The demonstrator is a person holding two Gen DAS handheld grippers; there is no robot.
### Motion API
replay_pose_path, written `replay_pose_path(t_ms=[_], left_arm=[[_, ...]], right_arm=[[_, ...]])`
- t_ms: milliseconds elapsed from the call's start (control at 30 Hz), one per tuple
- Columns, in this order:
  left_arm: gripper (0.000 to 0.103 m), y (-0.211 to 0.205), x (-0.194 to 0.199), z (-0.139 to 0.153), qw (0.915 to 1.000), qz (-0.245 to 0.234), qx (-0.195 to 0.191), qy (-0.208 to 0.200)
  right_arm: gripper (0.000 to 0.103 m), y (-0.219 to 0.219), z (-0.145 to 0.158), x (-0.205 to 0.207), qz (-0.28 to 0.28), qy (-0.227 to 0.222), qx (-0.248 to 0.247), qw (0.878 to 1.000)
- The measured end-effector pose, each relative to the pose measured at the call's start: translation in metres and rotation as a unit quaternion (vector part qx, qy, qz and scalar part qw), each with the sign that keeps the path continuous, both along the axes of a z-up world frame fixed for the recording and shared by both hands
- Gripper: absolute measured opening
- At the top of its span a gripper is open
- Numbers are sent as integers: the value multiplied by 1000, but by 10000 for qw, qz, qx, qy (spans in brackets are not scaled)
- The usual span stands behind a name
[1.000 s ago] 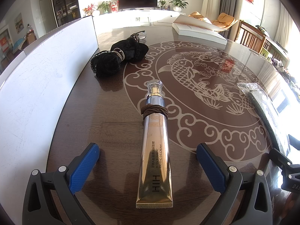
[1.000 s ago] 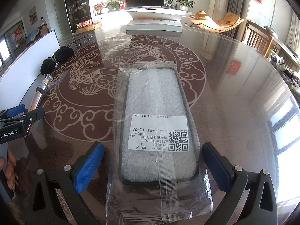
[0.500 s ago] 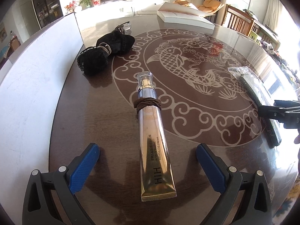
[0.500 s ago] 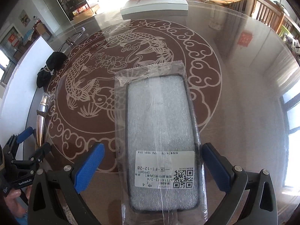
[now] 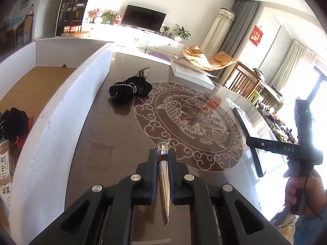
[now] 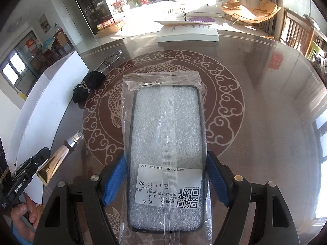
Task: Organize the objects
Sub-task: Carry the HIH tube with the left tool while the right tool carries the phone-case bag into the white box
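Left gripper: my left gripper (image 5: 162,170) is clamped tight on the gold metallic cream tube (image 5: 164,185), blue pads pressed to both flat sides.
Tube: its clear cap points away from me, and it is lifted clear of the glossy brown surface with a white carp medallion (image 5: 122,134).
Right gripper: the jaws of my right gripper (image 6: 166,178) are closing, with blue pads against both long edges of the black phone case in a clear plastic bag with a white label (image 6: 166,143).
Case: held lengthwise, label end nearest me, above the medallion.
Left side: a white-walled box (image 5: 67,110) stands along the surface's left edge.
Far: a black fabric bundle (image 5: 128,89) lies near the box wall; a white open book (image 6: 187,31) rests at the far edge.
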State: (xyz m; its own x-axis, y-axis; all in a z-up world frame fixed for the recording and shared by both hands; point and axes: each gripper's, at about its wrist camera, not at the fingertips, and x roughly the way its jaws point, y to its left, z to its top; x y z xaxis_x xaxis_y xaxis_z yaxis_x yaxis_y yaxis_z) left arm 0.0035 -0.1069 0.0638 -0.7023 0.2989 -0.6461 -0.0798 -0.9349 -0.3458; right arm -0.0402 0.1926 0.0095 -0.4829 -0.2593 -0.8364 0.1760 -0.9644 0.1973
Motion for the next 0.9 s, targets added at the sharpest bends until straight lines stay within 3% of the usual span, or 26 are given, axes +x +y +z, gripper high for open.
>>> replay_pose_path(t_ms=[100,233,267,367,400,500,567,633,667,700,733,900], left_arm=[[10,-12,4,19,9999,91,-2,125],[13,-8,3,14,9993,-240,-151,-263],[20,-3,3,8,9986,-332,-201,-357],[68,24,-1,-14,9960,-548,-458,-543],[71,34,-4,-20,9951,-579,-585,-546],[71,66,-17,-39,9893,-606,-1163,-636],[71,84,-26,-54,9799,-546,-1756,-777],[71,92,-31,-70,9737,-539,-2019,-911],[59,90,-28,-69,9775,-460,-1920,-749],[32,90,-26,-69,9784,-462,-1904,-660],[24,92,-24,-68,9783,-501,-1914,-613],[24,67,2,-41,9923,-359,-1167,-212]], right_arm=[[76,-32,25,0,292,268,-103,9992],[76,-57,50,0,440,507,-465,9967],[76,-60,55,2,462,581,-497,9960],[76,-59,64,8,475,685,-592,9948],[76,-56,65,10,452,691,-618,9947],[76,-46,67,17,380,682,-641,9949],[76,-38,67,22,339,663,-647,9951],[76,-30,69,27,288,672,-667,9951],[76,-27,70,27,262,689,-669,9950],[76,-25,71,28,243,708,-664,9950],[76,-23,72,29,229,721,-657,9950],[76,-34,79,29,346,762,-664,9943]])
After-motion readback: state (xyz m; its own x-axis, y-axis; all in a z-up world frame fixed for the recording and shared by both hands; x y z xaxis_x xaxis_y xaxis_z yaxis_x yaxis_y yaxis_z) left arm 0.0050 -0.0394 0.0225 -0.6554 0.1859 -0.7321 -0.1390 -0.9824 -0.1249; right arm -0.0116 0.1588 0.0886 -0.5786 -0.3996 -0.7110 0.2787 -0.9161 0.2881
